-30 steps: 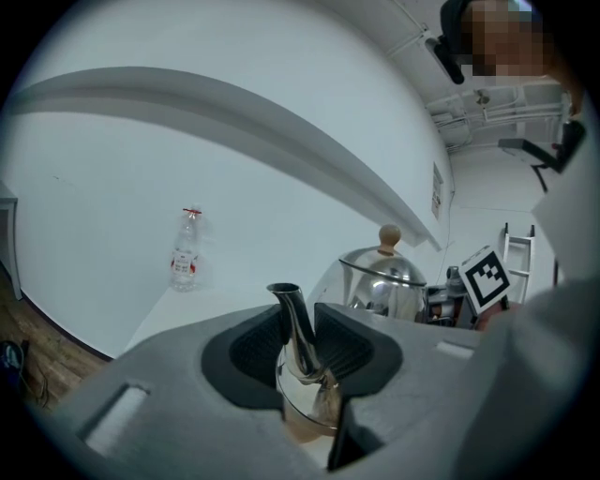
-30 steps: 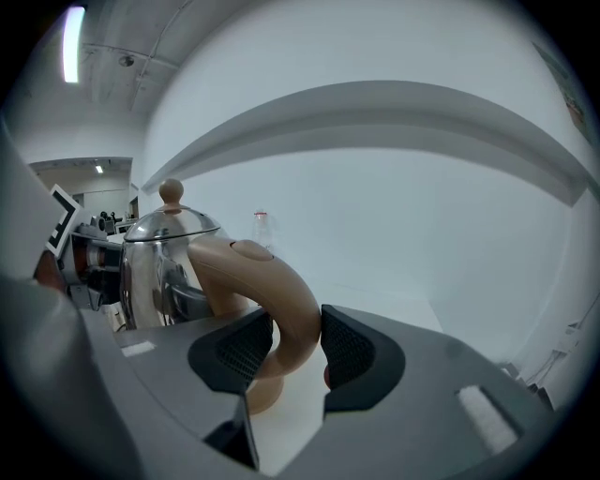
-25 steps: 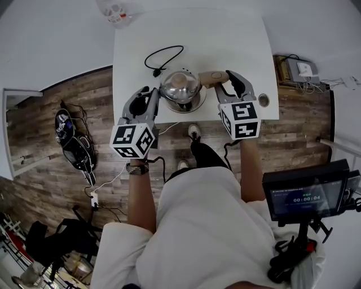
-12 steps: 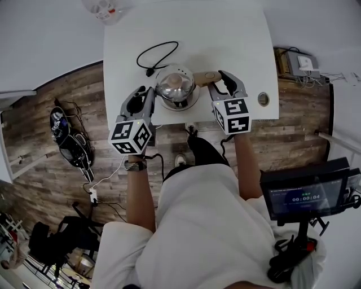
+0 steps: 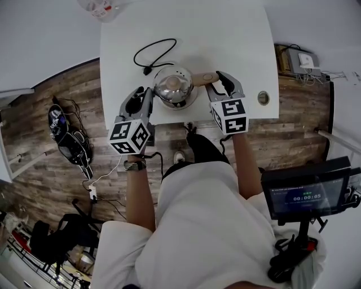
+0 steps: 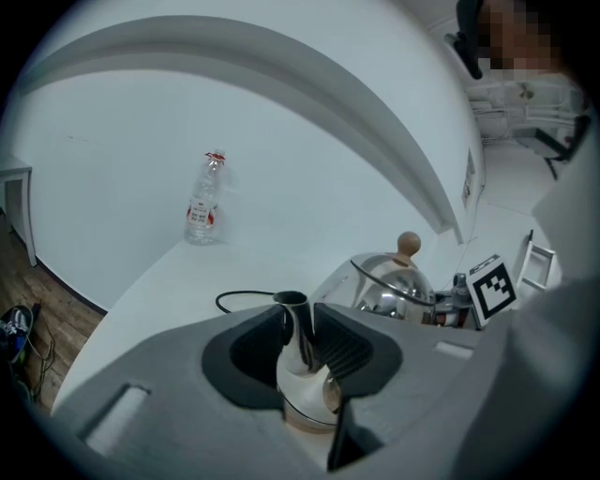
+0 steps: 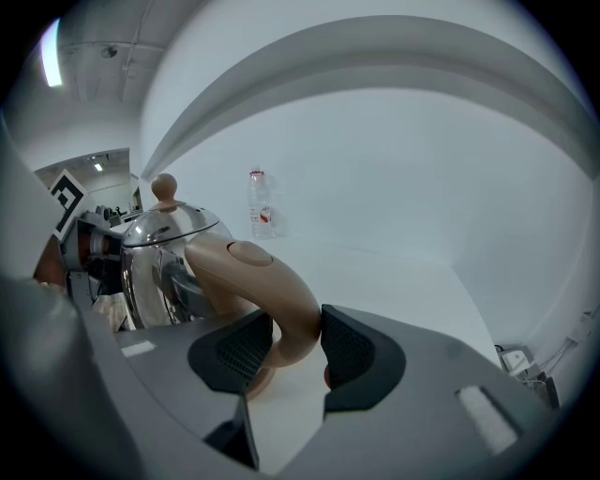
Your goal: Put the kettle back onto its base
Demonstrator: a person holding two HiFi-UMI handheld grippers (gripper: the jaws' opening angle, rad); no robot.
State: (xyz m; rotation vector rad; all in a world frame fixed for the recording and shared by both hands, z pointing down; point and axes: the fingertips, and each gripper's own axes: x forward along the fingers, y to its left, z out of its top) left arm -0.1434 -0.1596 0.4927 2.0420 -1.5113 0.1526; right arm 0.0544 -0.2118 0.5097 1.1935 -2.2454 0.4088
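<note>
A polished steel kettle (image 5: 174, 84) with a wooden lid knob (image 6: 407, 246) is over its round base (image 5: 181, 104), whose rim shows under the kettle's near side; whether they touch I cannot tell. My left gripper (image 5: 145, 97) is shut on the kettle's spout (image 6: 296, 328), which stands between its dark pads. My right gripper (image 5: 218, 82) is shut on the tan handle (image 7: 272, 281), with the pads pressing on both sides of its curve. The base's black cord (image 5: 152, 53) loops on the table behind the kettle.
The white table (image 5: 237, 51) carries a plastic water bottle (image 5: 98, 8) at its far left corner and a cable grommet (image 5: 263, 98) near its right front edge. Bags and cables (image 5: 70, 141) lie on the wood floor at the left; a monitor (image 5: 307, 195) stands at the right.
Both grippers have come down together with the kettle, which now sits lower over the base. Both grips are unchanged.
</note>
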